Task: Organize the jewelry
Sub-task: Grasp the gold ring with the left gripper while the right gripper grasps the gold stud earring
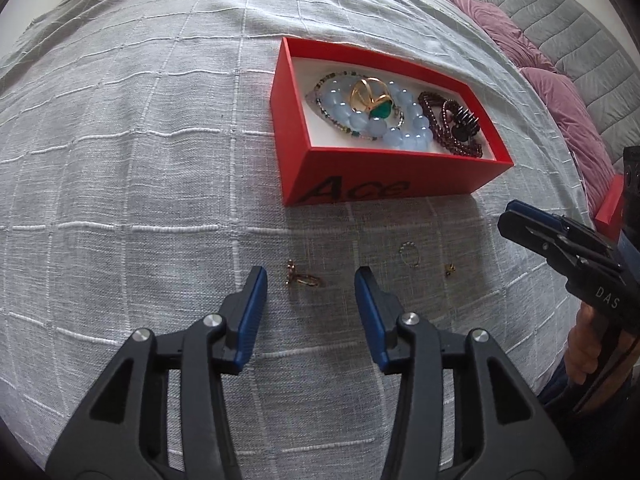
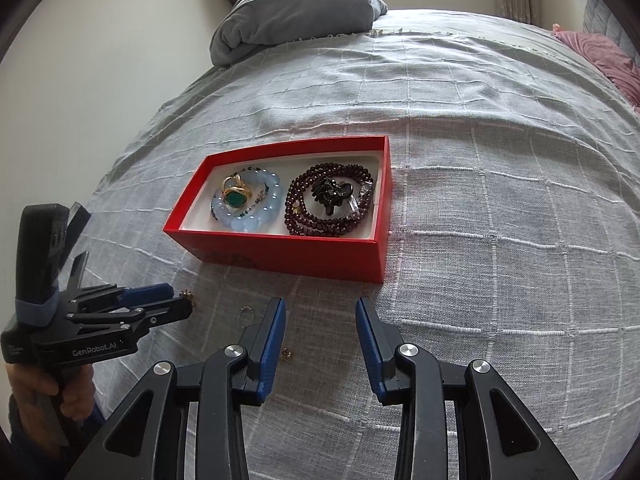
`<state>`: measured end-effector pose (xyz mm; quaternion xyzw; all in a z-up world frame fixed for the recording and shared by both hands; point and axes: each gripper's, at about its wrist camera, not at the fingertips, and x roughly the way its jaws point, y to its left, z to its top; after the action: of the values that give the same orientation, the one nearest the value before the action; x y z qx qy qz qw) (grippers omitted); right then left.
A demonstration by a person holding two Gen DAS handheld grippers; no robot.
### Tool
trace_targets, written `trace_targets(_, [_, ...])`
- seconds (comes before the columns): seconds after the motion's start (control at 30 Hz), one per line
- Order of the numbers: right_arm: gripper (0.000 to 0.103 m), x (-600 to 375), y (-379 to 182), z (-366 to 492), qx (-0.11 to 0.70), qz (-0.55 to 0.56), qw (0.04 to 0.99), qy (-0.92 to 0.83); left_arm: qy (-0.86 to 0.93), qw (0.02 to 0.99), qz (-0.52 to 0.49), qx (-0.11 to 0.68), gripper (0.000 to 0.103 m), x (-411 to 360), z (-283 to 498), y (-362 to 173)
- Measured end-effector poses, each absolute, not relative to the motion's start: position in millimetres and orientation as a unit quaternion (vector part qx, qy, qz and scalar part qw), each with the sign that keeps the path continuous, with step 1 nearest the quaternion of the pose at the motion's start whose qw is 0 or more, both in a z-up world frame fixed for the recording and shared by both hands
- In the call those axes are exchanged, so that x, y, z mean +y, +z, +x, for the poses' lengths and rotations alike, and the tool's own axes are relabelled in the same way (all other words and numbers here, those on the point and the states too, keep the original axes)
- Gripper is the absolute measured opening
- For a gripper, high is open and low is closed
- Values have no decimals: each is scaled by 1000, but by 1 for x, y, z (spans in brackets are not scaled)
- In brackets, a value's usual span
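Crosswise, red box (image 2: 292, 250) long axis left-right; left gripper (image 1: 311, 280) and right gripper (image 2: 321, 308) jaws apart.

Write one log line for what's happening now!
left gripper: open over ring | right gripper: open | red box: holds bracelets

On the near wall of the red box (image 1: 384, 190) I read black lettering, "Ace", in my left wrist view; from the right wrist view the same wall shows only a dark smudge I can't make out. The right gripper (image 1: 516, 224) carries white letters "DAS" on its black body, cut off at the edge of my view. The left gripper (image 2: 182, 300) is marked "GenRobot.AI" in white along its side. A small label beside that is too tiny to read.
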<state>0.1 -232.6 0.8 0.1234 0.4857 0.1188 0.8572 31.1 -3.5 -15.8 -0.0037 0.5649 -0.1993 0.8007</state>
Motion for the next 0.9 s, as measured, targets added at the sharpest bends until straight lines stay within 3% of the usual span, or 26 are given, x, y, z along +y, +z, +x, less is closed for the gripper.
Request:
trace_targets(0.37, [37, -228, -2, 0, 490, 120, 855, 124, -195, 806, 28, 558, 47, -20, 28, -21])
trace_targets(0.47, [37, -227, -2, 0, 490, 119, 854, 126, -198, 805, 34, 558, 22, -28, 28, -24])
trace_targets(0.9, [37, -219, -6, -2, 500, 100, 848, 143, -204, 807, 21, 553, 22, -19, 27, -20])
